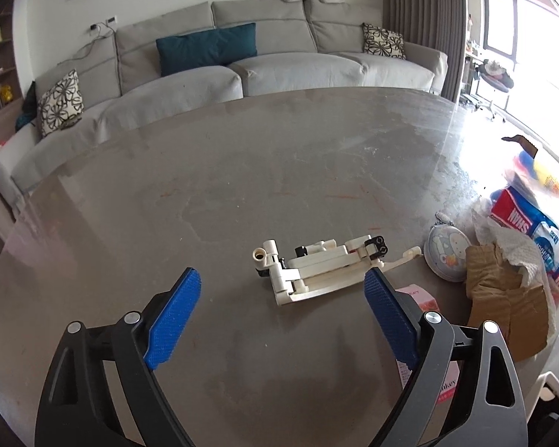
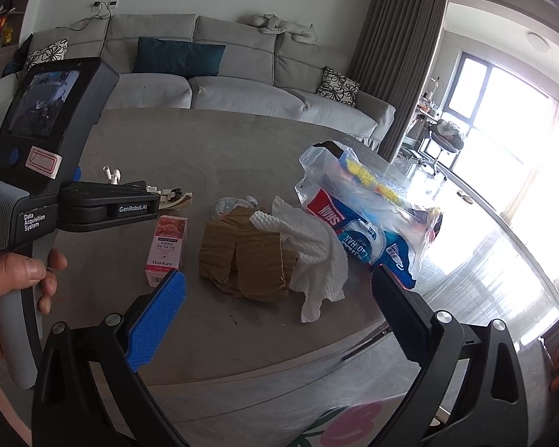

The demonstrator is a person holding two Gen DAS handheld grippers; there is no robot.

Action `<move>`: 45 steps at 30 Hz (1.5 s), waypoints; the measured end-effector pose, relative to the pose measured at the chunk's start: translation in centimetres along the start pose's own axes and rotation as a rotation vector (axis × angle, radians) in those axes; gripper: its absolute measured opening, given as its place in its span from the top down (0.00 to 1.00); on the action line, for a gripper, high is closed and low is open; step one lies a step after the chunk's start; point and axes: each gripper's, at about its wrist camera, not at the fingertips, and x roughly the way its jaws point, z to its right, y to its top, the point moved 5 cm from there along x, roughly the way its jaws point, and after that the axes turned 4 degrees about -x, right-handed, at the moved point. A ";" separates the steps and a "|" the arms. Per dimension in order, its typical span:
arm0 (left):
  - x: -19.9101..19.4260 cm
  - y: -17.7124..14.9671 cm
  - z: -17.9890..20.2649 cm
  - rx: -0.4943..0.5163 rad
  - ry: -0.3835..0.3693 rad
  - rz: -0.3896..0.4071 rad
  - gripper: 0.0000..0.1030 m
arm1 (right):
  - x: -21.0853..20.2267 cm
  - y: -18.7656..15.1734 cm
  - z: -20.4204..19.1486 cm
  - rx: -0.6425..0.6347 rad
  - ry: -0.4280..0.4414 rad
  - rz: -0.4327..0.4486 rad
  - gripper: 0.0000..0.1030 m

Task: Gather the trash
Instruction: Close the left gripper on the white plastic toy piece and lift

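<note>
Torn brown cardboard (image 2: pixel 242 257) lies on the grey table with crumpled white paper towel (image 2: pixel 309 257) draped over its right side; both also show in the left wrist view, cardboard (image 1: pixel 503 298) and towel (image 1: pixel 514 249). A pink Hankey box (image 2: pixel 167 249) lies left of the cardboard. My right gripper (image 2: pixel 279 313) is open and empty, hovering just in front of the cardboard. My left gripper (image 1: pixel 283 290) is open and empty, just short of a white plastic toy assembly (image 1: pixel 316 268). The left gripper's body (image 2: pixel 56 186) shows in the right wrist view.
A clear plastic bag of blue-and-red packages (image 2: pixel 369 216) sits right of the towel. A small round pouch (image 1: pixel 447 257) lies behind the cardboard. The grey table (image 1: pixel 205 186) is round-edged; a grey sofa (image 1: pixel 242 67) stands behind it. A bright window is on the right.
</note>
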 end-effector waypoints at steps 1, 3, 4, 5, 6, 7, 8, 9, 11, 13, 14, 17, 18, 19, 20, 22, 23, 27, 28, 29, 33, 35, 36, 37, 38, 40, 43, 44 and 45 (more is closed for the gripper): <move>0.4 0.1 0.2 0.004 0.000 -0.005 0.13 | 0.0 0.0 0.0 -0.002 -0.002 0.000 0.04; 1.1 0.2 0.2 0.005 0.010 -0.013 0.13 | 0.1 -0.2 0.1 -0.009 -0.005 -0.005 0.04; 1.6 0.2 0.3 0.003 0.011 -0.025 0.13 | 0.1 -0.3 0.2 -0.011 -0.007 -0.007 0.04; 2.0 0.3 0.3 -0.010 0.004 -0.036 0.13 | 0.2 -0.5 0.3 -0.013 -0.011 -0.011 0.04; 2.3 0.3 0.2 -0.022 -0.001 -0.043 0.13 | 0.4 -0.7 0.4 -0.013 -0.013 -0.017 0.04; 2.8 0.3 0.2 -0.027 0.001 -0.060 0.13 | 0.5 -0.8 0.5 -0.011 -0.013 -0.023 0.04; 3.2 0.3 0.2 -0.034 -0.004 -0.072 0.13 | 0.6 -1.0 0.5 -0.010 -0.014 -0.028 0.04; 3.5 0.2 0.2 -0.039 -0.009 -0.080 0.13 | 0.7 -1.1 0.6 -0.010 -0.017 -0.030 0.04; 4.0 0.0 0.1 -0.053 -0.008 -0.091 0.14 | 0.8 -1.3 0.7 -0.006 -0.017 -0.034 0.04; 4.3 -0.2 0.2 -0.051 -0.004 -0.103 0.22 | 0.9 -1.4 0.8 -0.007 -0.019 -0.037 0.04; 4.6 -0.3 0.2 -0.060 -0.019 -0.112 0.28 | 1.0 -1.5 0.8 -0.010 -0.020 -0.039 0.04; 4.5 -0.5 0.4 -0.083 -0.034 -0.109 0.39 | 1.1 -1.7 0.8 -0.008 -0.017 -0.043 0.04; 4.5 -0.6 0.4 -0.087 -0.034 -0.111 0.42 | 1.2 -1.8 0.8 -0.008 -0.017 -0.045 0.04; 4.4 -0.6 0.3 -0.092 -0.035 -0.111 0.44 | 1.2 -1.8 0.8 -0.007 -0.015 -0.046 0.04; 4.4 -0.7 0.3 -0.094 -0.038 -0.107 0.48 | 1.2 -1.9 0.8 -0.006 -0.014 -0.046 0.04; 4.2 -0.8 0.1 -0.104 -0.044 -0.101 0.55 | 1.2 -1.9 0.8 -0.004 -0.014 -0.045 0.04; 4.0 -0.9 -0.1 -0.110 -0.049 -0.098 0.60 | 1.2 -1.9 0.9 -0.002 -0.013 -0.046 0.04; 3.3 -0.9 -0.3 -0.105 -0.062 -0.092 0.72 | 1.1 -1.9 0.8 0.003 -0.008 -0.044 0.04; 3.1 -0.9 -0.3 -0.099 -0.063 -0.091 0.73 | 1.0 -1.8 0.7 0.004 -0.007 -0.042 0.04; 3.0 -1.0 -0.3 -0.097 -0.066 -0.088 0.73 | 0.9 -1.8 0.6 0.005 -0.003 -0.041 0.04; 2.4 -0.9 -0.6 -0.095 -0.075 -0.080 0.74 | 0.7 -1.6 0.4 0.002 0.002 -0.034 0.04; 1.9 -1.0 -0.6 -0.086 -0.075 -0.071 0.74 | 0.7 -1.4 0.4 0.003 0.006 -0.029 0.04; 1.6 -0.9 -0.5 -0.079 -0.072 -0.063 0.74 | 0.7 -1.4 0.3 0.003 0.007 -0.027 0.04; 1.3 -0.9 -0.5 -0.072 -0.069 -0.053 0.74 | 0.7 -1.3 0.3 0.004 0.010 -0.026 0.04; 1.1 -0.7 -0.5 -0.063 -0.062 -0.043 0.74 | 0.6 -1.2 0.3 0.006 0.012 -0.025 0.04; 0.6 -0.4 -0.7 -0.056 -0.055 -0.027 0.75 | 0.5 -1.1 0.1 0.009 0.015 -0.020 0.04; -0.3 0.2 -1.0 -0.037 -0.043 -0.001 0.75 | 0.3 -0.8 0.0 0.013 0.023 -0.013 0.04; -0.7 0.3 -1.0 -0.031 -0.040 0.009 0.75 | 0.3 -0.7 -0.1 0.011 0.025 -0.013 0.04; -1.0 0.4 -1.1 -0.023 -0.036 0.018 0.75 | 0.3 -0.6 -0.2 0.009 0.026 -0.012 0.04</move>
